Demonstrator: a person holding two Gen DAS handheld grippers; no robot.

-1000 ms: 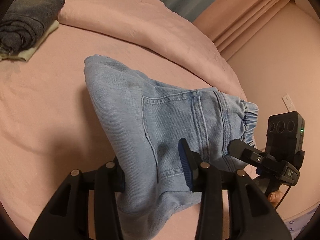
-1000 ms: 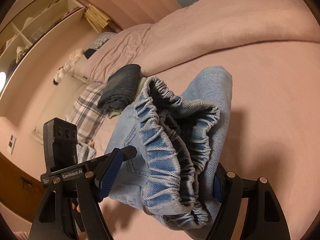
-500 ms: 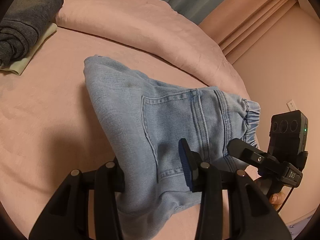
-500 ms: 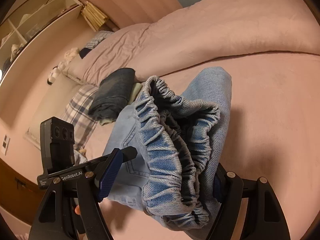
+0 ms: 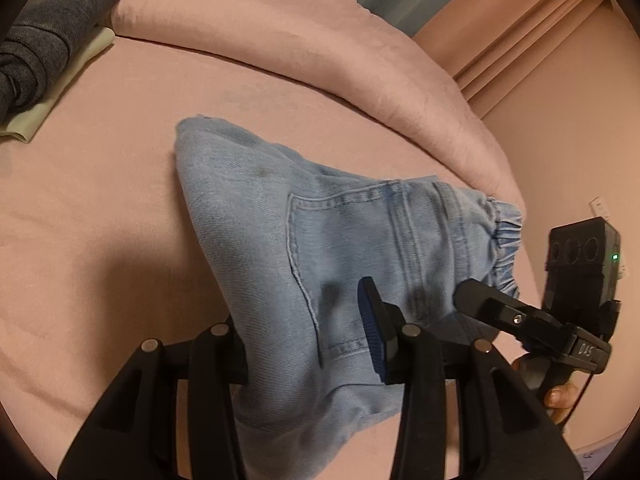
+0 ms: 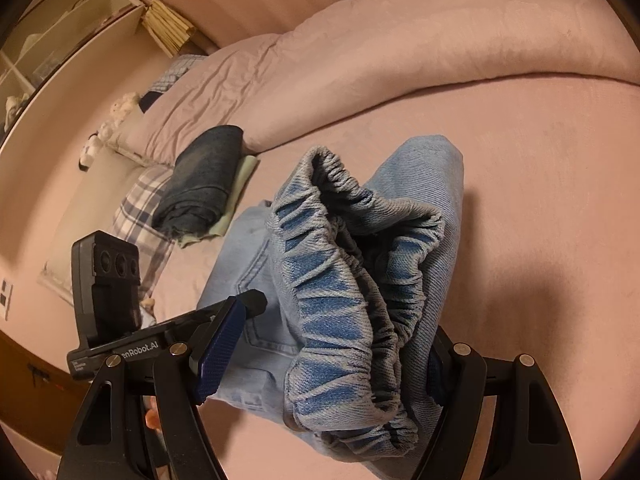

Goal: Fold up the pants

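Light blue denim pants are folded and held up off the pink bed, back pocket toward the left wrist camera. My left gripper is closed on the crotch-side fold of the pants. My right gripper grips the bunched elastic waistband; it also shows in the left wrist view at the waistband end. The far folded end of the pants touches the bed. The left gripper shows in the right wrist view at lower left.
A rolled dark grey garment lies on a pale green cloth at the bed's left. A pink duvet is heaped along the back. Plaid pillow and wall shelves are at left.
Both grippers have shifted slightly with the pants, bringing them a bit lower and nearer the bed. Grip on the denim is unchanged.
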